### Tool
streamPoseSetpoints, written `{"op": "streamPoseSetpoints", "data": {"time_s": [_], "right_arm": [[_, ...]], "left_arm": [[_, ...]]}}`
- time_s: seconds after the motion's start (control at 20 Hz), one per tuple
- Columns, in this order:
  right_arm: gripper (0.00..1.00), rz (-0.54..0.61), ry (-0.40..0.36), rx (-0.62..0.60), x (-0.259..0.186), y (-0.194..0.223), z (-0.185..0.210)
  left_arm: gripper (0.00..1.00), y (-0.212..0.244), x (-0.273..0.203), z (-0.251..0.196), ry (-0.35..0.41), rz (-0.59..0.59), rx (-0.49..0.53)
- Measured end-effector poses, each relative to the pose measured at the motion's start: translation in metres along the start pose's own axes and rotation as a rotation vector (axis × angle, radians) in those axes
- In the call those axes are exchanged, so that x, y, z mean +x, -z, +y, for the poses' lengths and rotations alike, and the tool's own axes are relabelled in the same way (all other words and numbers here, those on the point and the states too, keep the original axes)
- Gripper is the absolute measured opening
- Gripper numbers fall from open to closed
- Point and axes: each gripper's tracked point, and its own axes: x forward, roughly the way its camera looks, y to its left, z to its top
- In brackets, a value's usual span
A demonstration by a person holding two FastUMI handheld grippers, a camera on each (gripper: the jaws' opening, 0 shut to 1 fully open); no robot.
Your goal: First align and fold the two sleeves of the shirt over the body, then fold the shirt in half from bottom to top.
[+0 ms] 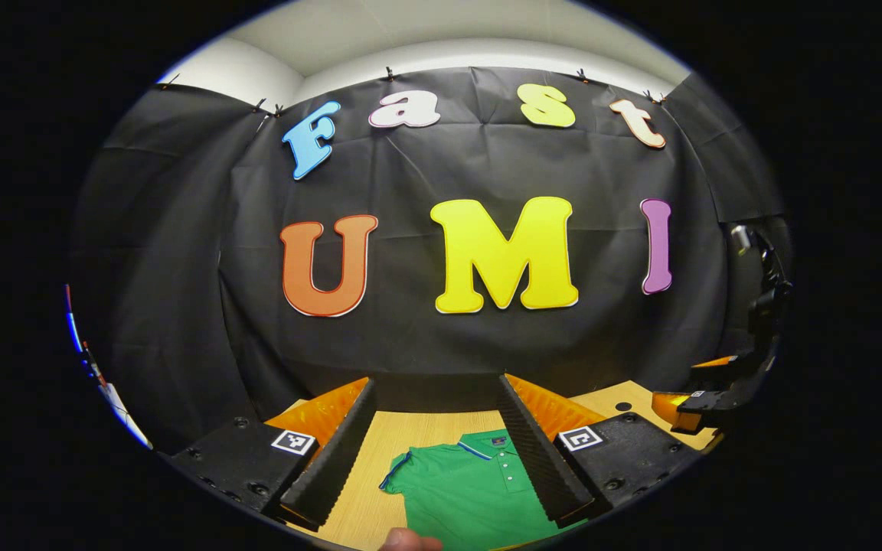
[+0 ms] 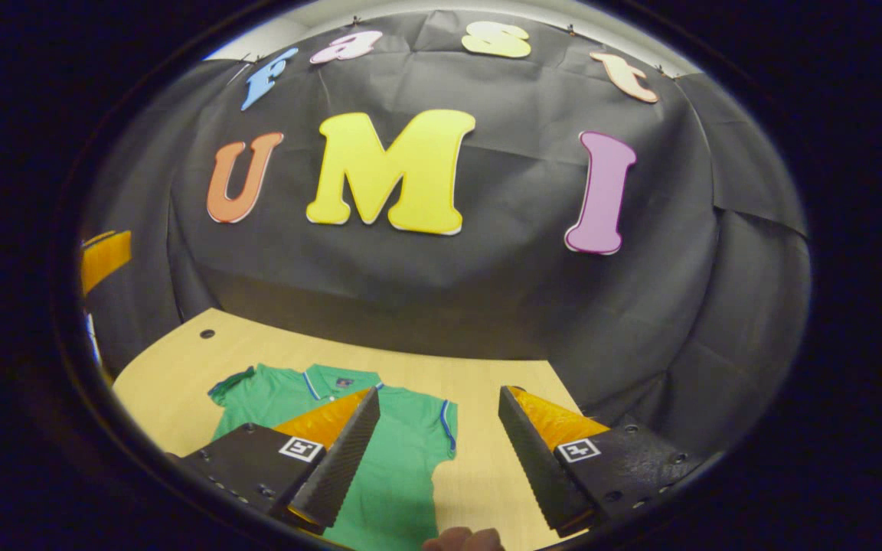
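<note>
My left gripper [image 1: 437, 451] has its jaws spread wide with nothing between them, held above the green shirt [image 1: 472, 490] — collar and left sleeve show through the gap. My right gripper [image 2: 439, 451] is just as wide apart and empty, over the shirt's right sleeve and bare table [image 2: 173, 383]. The shirt lies flat on the table, sleeves out, collar toward the booth's black cloth wall [image 2: 487, 306].

Black cloth wall [image 1: 181, 268], pale wooden table [image 2: 181, 375], white ceiling [image 1: 449, 30]
</note>
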Motion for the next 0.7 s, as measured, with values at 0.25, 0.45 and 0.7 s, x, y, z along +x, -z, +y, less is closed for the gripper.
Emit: {"op": "streamPoseSetpoints", "data": {"time_s": [0.25,0.45,0.7], "right_arm": [[0.97,0.112,-0.038,-0.035,0.060,0.042,-0.012],[0.96,0.186,-0.067,-0.043,0.105,0.071,-0.017],[0.97,0.304,-0.106,-0.084,0.173,0.120,-0.022]], "left_arm": [[0.99,0.004,0.010,0.006,-0.032,0.011,0.031],[0.99,0.007,0.019,0.005,-0.040,0.023,0.046],[0.99,0.011,0.030,0.013,-0.085,0.044,0.077]]}}
